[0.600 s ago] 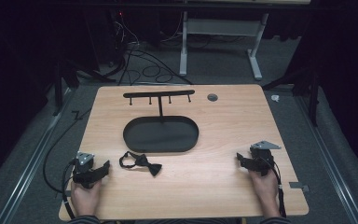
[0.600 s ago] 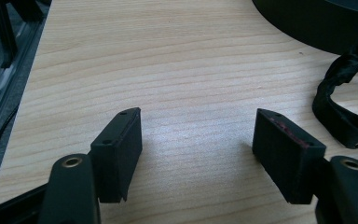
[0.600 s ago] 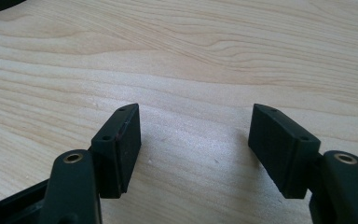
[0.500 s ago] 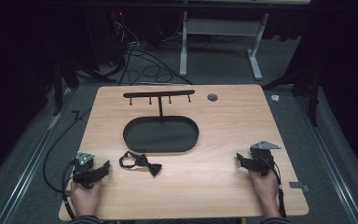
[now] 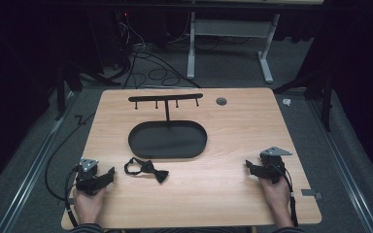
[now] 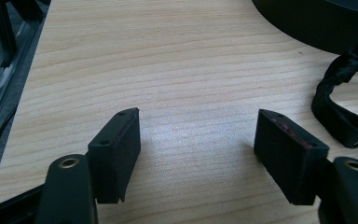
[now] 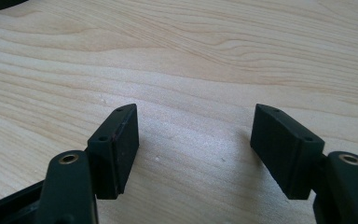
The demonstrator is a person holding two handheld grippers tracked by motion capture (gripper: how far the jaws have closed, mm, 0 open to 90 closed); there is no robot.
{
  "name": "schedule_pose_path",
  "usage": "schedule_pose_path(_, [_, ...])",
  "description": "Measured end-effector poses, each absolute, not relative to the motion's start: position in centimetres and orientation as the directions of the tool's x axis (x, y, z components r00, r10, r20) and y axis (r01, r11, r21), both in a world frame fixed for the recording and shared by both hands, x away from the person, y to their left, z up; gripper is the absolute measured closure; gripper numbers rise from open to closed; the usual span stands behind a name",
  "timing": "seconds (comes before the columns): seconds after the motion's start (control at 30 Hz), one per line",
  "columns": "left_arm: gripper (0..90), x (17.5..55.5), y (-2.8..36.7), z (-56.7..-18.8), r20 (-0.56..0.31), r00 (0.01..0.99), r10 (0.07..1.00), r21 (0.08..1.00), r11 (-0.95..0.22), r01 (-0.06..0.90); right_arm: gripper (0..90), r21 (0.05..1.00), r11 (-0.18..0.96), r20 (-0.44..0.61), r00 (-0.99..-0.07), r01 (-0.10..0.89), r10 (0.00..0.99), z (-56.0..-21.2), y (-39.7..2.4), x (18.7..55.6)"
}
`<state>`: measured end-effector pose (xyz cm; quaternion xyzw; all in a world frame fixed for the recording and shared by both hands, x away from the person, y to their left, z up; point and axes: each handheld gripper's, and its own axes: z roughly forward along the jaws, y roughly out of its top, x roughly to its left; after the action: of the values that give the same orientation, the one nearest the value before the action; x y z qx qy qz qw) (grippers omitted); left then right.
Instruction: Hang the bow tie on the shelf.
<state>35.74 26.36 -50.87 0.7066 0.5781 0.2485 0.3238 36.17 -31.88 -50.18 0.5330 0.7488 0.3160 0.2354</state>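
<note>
A black bow tie with its looped strap lies on the wooden table, just in front of a black oval tray. From the tray's back rises a thin black stand with a hook bar. My left gripper rests at the table's front left, a short way left of the bow tie, jaws open with bare wood between them. At the front right rests my right gripper, likewise open over bare wood. A hand holds each gripper.
The table's left edge runs close beside my left gripper, with dark floor and cables below. A small grey round cap sits in the tabletop at the back. Cables and a white desk frame lie on the floor beyond.
</note>
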Motion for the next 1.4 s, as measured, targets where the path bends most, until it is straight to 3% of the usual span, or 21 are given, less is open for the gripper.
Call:
schedule_pose_path(0.43, [43.2, 34.2, 26.0, -49.9, -0.063, 0.233, 0.971, 0.767, -0.102, 0.634, 33.3, 0.724, 0.232, -0.015, -0.321, 0.650, 0.947, -50.2, -31.9, 36.2])
schedule_pose_path(0.73, [43.1, 33.8, 25.2, -48.9, -0.129, 0.273, 0.953, 0.773, -0.075, 0.630, 33.3, 0.724, 0.231, -0.014, -0.320, 0.651, 0.947, -50.2, -31.9, 36.1])
schedule_pose_path(1.17, [45.7, 35.4, 22.7, -49.0, -0.142, 0.293, 0.946, 0.741, -0.095, 0.665, 33.3, 0.723, 0.229, -0.012, -0.319, 0.652, 0.948, -50.2, -31.8, 36.1])
schedule_pose_path(1.4, [52.3, 36.2, 21.8, -49.4, -0.148, 0.294, 0.944, 0.714, -0.104, 0.693, 33.3, 0.724, 0.229, -0.012, -0.319, 0.651, 0.948, -50.2, -31.9, 36.1])
